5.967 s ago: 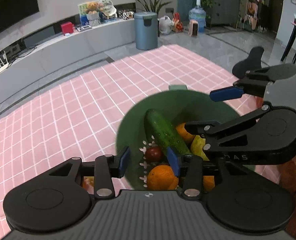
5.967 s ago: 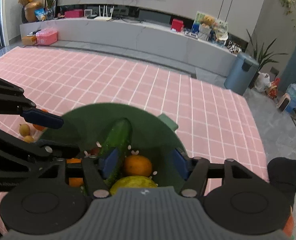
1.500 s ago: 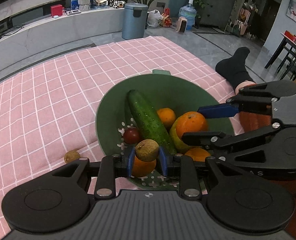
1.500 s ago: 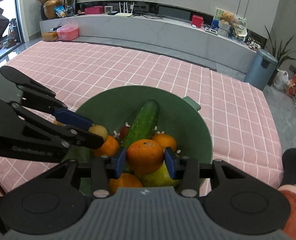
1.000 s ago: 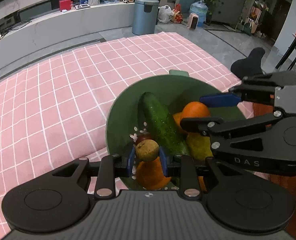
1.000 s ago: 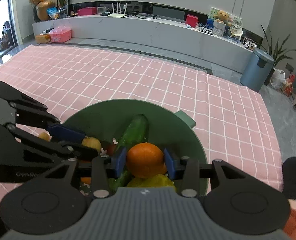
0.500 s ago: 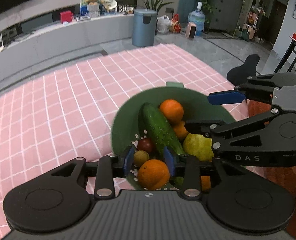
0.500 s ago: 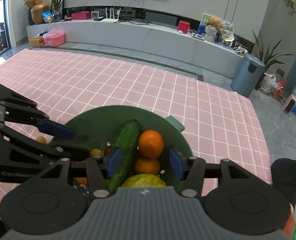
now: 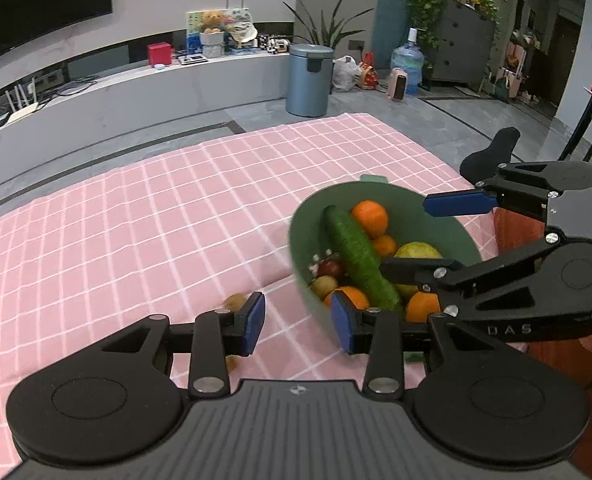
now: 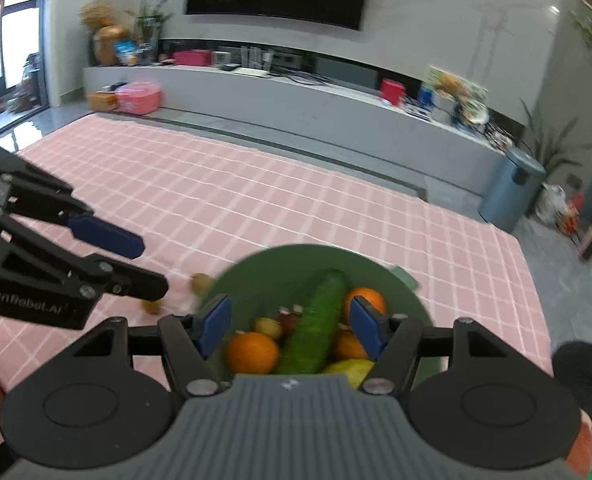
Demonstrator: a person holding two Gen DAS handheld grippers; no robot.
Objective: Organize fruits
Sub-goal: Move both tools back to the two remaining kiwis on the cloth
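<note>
**On pink checked cloth: both grippers spread and empty at the green bowl**

On the pink checked tablecloth [image 9: 144, 216] sits the round green plastic bowl [image 9: 435, 208], taken as landmark. Inside it lie a long dark green cucumber [image 9: 359, 258], tilted against the far wall, several round oranges [image 9: 369, 218], a yellow-green pear-like fruit [image 9: 419, 250], a small dark red fruit [image 9: 329, 269] and a small brown-yellow fruit [image 9: 323, 285].

Left gripper [image 9: 297, 322]: blue-padded jaws spread wide, nothing between them. It is held low over the cloth, just left of the bowl, its right finger overlapping the bowl's near rim.

Right gripper [image 10: 292, 322]: jaws likewise spread, empty, held above the bowl's near side and pointing over the contents. The view is slightly blurred.

Outside the bowl, close to its left wall, a small brown round fruit [image 9: 235, 301] rests on the cloth by the left gripper's left finger. A second small fruit [image 10: 152, 306] lies near it.
</note>
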